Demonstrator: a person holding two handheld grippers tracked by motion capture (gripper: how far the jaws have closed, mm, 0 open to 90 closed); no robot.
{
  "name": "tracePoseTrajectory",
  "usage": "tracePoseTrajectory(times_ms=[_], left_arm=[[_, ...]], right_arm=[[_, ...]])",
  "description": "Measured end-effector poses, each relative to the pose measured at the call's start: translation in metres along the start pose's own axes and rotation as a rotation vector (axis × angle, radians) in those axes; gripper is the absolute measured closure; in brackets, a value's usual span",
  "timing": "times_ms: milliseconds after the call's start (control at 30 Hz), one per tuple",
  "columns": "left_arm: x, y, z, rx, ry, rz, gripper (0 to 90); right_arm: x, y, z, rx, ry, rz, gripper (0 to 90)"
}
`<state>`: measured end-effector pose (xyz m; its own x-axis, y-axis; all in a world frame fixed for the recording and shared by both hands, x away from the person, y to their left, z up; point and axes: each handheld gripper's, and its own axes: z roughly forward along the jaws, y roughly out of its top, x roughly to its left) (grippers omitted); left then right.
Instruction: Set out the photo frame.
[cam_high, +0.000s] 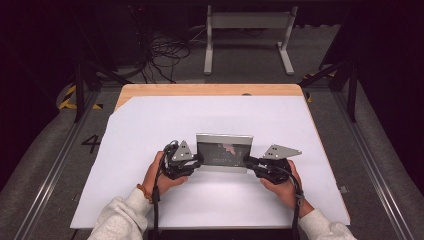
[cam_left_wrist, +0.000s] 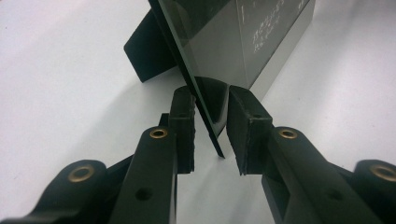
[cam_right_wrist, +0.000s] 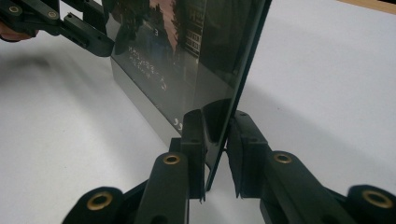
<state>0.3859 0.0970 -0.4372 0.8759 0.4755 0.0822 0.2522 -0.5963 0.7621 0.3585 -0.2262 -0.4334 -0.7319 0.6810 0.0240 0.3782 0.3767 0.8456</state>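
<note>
Two grippers, left (cam_high: 199, 161), right (cam_high: 248, 161), clamping picture frame (cam_high: 224, 152), white sheet (cam_high: 150, 130) beneath

Two black grippers, left gripper (cam_high: 199, 161) and right gripper (cam_high: 248, 161), each carry a grey three-cornered plate on top and trail a black cable. Brass-coloured rivets dot the black jaws. The person wears pale grey sleeves (cam_high: 116, 220) and a brown wristband (cam_high: 145, 192).

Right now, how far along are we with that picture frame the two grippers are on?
Done: the picture frame stands upright on the white sheet, its black stand out behind. In hand: the left gripper and right gripper each straddle a side edge; whether the pads press is unclear. Left, probably: lifting or shifting it; it hasn't visibly left the sheet.
</note>
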Motion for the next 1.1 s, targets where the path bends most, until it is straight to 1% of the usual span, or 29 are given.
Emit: tracePoseTrajectory(times_ms=[233, 367, 567, 633, 733, 900, 1000, 1100], left_arm=[[0.001, -0.001, -0.001, 0.0, 0.0, 0.001, 73.1], [0.0, -0.002, -0.001, 0.004, 0.006, 0.009, 73.3], [-0.001, -0.004, -0.002, 0.002, 0.009, 0.009, 73.8], [-0.001, -0.005, -0.002, 0.004, 0.005, 0.014, 72.8], [-0.003, -0.007, -0.003, 0.007, 0.005, 0.018, 71.9], [-0.005, -0.01, -0.006, 0.007, 0.014, 0.026, 71.4], [-0.006, -0.011, -0.007, 0.009, 0.014, 0.02, 69.7], [-0.007, -0.014, -0.01, 0.001, 0.015, 0.023, 67.5]], right_arm=[[0.001, 0.001, 0.002, 0.002, -0.003, -0.008, 76.9], [0.002, 0.001, 0.002, 0.004, -0.009, -0.019, 76.7], [0.002, 0.002, 0.002, 0.01, -0.017, -0.039, 76.6], [0.003, 0.002, 0.002, 0.011, -0.022, -0.048, 76.6], [0.005, 0.002, 0.001, 0.02, -0.046, -0.081, 76.7], [0.005, 0.002, -0.001, 0.027, -0.052, -0.094, 76.6], [0.006, 0.002, -0.003, 0.025, -0.048, -0.093, 75.8], [0.007, 0.002, -0.005, 0.022, -0.051, -0.103, 74.6]])
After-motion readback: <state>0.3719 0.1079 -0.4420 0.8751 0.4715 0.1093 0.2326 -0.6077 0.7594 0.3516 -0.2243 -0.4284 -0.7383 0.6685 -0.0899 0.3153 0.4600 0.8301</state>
